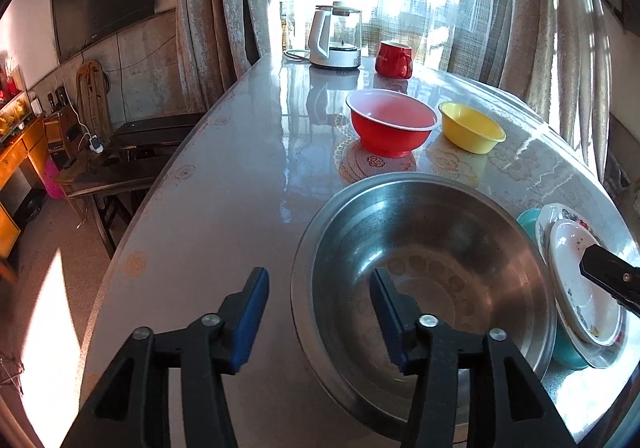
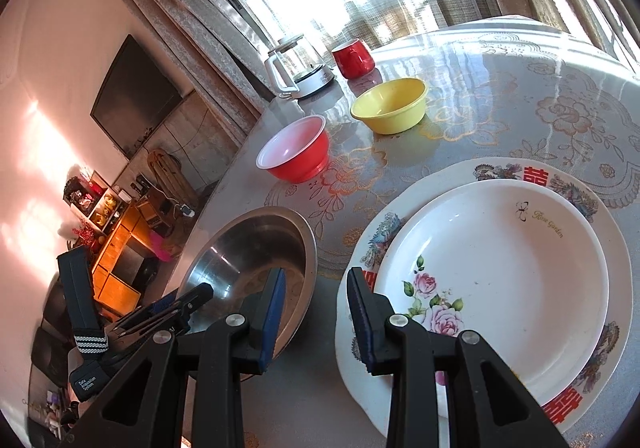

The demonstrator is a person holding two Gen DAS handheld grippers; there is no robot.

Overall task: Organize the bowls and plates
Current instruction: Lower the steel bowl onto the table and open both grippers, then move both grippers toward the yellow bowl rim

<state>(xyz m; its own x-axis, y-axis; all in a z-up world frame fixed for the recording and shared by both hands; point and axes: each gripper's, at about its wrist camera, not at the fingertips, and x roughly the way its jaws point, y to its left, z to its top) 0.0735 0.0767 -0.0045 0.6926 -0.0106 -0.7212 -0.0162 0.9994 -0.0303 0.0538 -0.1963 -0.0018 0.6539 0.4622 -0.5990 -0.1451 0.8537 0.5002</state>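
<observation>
A large steel bowl (image 1: 432, 248) sits on the table; my left gripper (image 1: 320, 312) is open, its right finger over the bowl's near left rim and its left finger outside. The bowl also shows in the right wrist view (image 2: 256, 248). A white rose plate (image 2: 500, 288) lies stacked on a larger patterned plate (image 2: 592, 200); my right gripper (image 2: 316, 316) is open and empty at their left edge, between plates and steel bowl. In the left wrist view the stack (image 1: 580, 280) rests on a teal bowl (image 1: 528, 220). A red bowl (image 1: 392, 124) and yellow bowl (image 1: 472, 126) stand farther back.
A white kettle (image 1: 336, 40) and a red mug (image 1: 394, 58) stand at the table's far end by the curtained window. The table's left edge (image 1: 160, 208) drops to the floor, with a dark bench (image 1: 120, 160) beyond. The tablecloth is glossy and floral.
</observation>
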